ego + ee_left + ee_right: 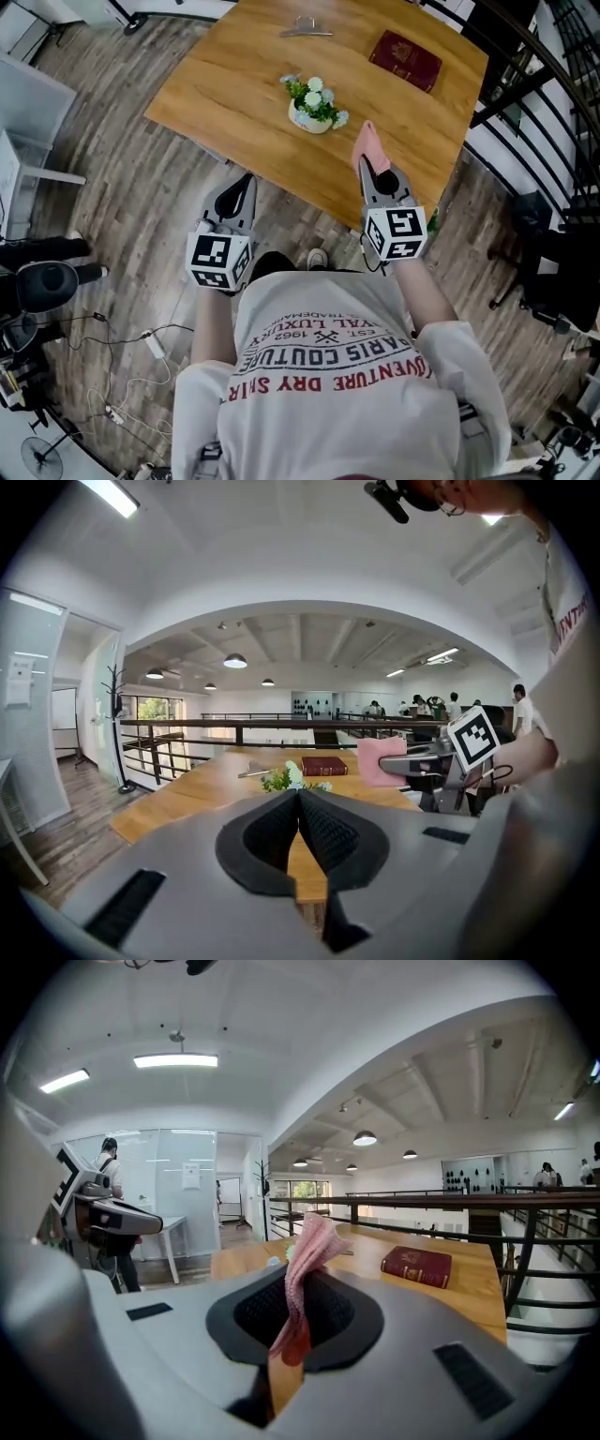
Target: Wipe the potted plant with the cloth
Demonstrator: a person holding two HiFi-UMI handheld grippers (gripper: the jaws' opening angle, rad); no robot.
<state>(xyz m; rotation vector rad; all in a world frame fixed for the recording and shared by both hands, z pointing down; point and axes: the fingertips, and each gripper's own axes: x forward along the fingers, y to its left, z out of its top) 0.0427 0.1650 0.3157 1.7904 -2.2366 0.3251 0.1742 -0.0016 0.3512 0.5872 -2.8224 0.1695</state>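
Observation:
A small potted plant point(315, 105) with green leaves and pale flowers in a white pot stands on the wooden table point(225, 84); it also shows far off as the plant point(292, 780) in the left gripper view. My right gripper point(375, 169) is shut on a pink cloth point(367, 146), which sticks up from its jaws over the table's near edge, right of the plant. The same cloth point(302, 1279) hangs between the jaws in the right gripper view. My left gripper point(240, 187) is shut and empty, over the floor short of the table's near edge.
A dark red book point(405, 59) lies at the table's far right, and a metal clip point(305, 30) lies at the far middle. A black railing point(525, 84) runs along the right. Cables and a power strip point(153, 345) lie on the floor at the left.

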